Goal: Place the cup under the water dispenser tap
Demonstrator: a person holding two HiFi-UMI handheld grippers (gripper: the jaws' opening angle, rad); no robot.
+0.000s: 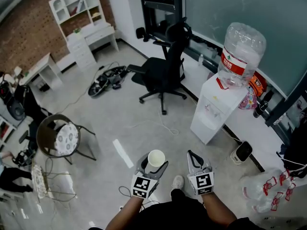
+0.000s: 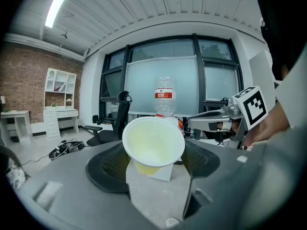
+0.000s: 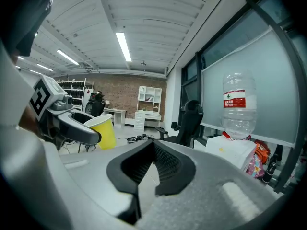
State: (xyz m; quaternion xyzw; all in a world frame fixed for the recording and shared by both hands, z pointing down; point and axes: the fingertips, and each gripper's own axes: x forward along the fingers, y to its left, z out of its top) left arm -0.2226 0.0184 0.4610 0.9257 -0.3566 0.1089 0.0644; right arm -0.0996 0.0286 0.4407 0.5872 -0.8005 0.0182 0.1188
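Now, step in hand: carrying the cup [image 1: 156, 159] across to the water dispenser [image 1: 216, 107]; I judge the placing itself is not yet begun.
Left gripper [image 1: 154, 166]: jaws spread wide and closed round the cup's yellow wall, mouth upward, white inside showing.
Right gripper [image 1: 195, 161]: jaws drawn together, nothing between them, riding just beside the left.
Cup's place: held above the floor [image 1: 120, 123], well apart from the dispenser.
How I'd do it well: keep the cup upright, come at the dispenser's front face squarely, and seat the base under the taps [image 1: 209, 110] before I let go.
Grip caution: it looks like a thin paper wall, so I'd squeeze no harder.
Spare gripper: keep it clear of the bottle [image 1: 241, 51] on top.
Floor: pale and glossy, with a loose cable [image 1: 165, 126] between me and the dispenser.
Room: black office chair [image 1: 163, 73] ahead, white shelf unit [image 1: 84, 13] against a brick wall, dark-framed windows behind the dispenser.
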